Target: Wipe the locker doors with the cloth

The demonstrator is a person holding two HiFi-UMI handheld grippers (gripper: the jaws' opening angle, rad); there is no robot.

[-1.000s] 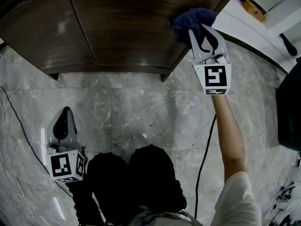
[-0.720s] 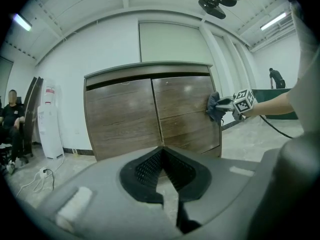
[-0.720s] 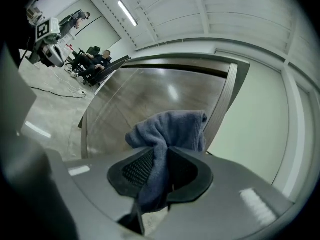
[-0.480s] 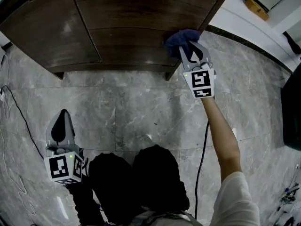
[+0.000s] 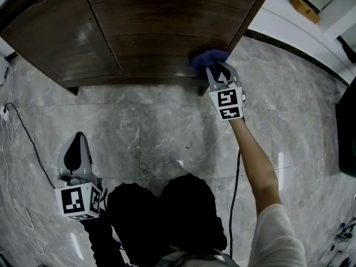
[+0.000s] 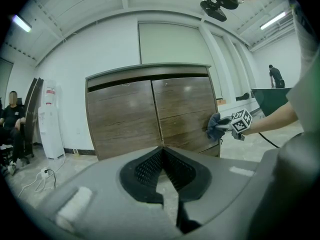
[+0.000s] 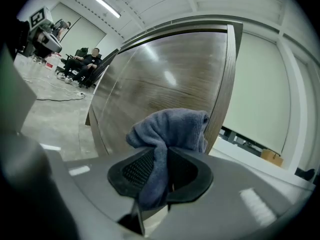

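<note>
A dark wooden locker (image 5: 139, 32) with two doors stands ahead on the marble floor. My right gripper (image 5: 218, 74) is shut on a blue cloth (image 5: 207, 58), pressing it against the lower right corner of the right door (image 5: 167, 38). In the right gripper view the blue cloth (image 7: 167, 134) bunches out of the jaws against the door (image 7: 165, 89). My left gripper (image 5: 77, 152) hangs low at the left, shut and empty, far from the locker. From the left gripper view I see the locker (image 6: 150, 114) and the cloth (image 6: 215, 126) in the right gripper.
A black cable (image 5: 236, 193) runs along the marble floor (image 5: 161, 127) under my right arm. A white cord (image 5: 16, 149) lies at the left. A white water dispenser (image 6: 51, 121) stands left of the locker, and people sit nearby (image 6: 9, 119). A white ledge (image 5: 300, 32) borders the right.
My right gripper has slid the cloth down the right door, from its upper part to its bottom right corner. The left gripper has stayed low and still.
</note>
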